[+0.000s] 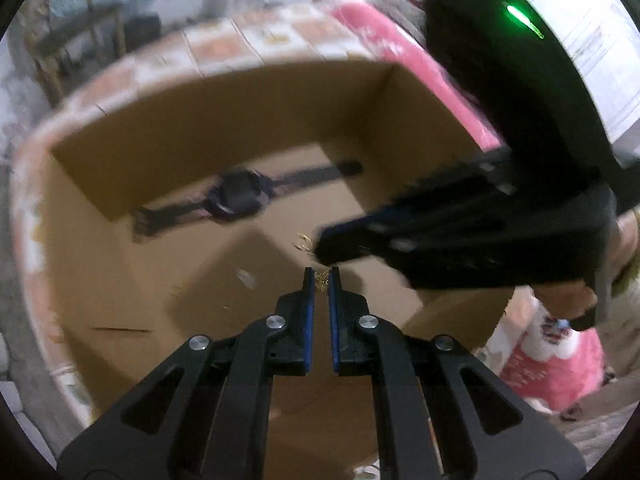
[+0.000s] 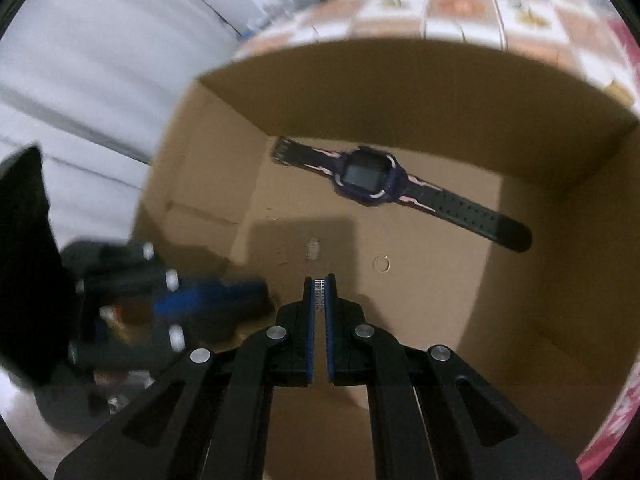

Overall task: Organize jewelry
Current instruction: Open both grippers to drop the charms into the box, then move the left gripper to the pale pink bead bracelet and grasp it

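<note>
Both grippers reach into an open cardboard box [image 1: 200, 128]. My left gripper [image 1: 322, 280] is shut on a small gold filigree ornament [image 1: 321, 281] held above the box floor. My right gripper [image 2: 319, 286] is shut on a small silver comb-like piece [image 2: 319, 289]. In the left wrist view the right gripper [image 1: 320, 246] comes in from the right, blurred, just beyond my fingertips. A dark purple smartwatch [image 2: 370, 176] with a black strap lies flat at the back of the box; it also shows in the left wrist view [image 1: 236, 196]. The left gripper's body [image 2: 180, 300] shows blurred at the left.
A small gold ring [image 2: 381, 264] and a small silver spring-like piece [image 2: 313, 249] lie on the box floor [image 2: 460, 300]. Gold bits [image 1: 302, 240] lie near the right gripper's tip. The box stands on a tiled surface [image 1: 256, 40]. Pink fabric [image 1: 400, 60] lies at the right.
</note>
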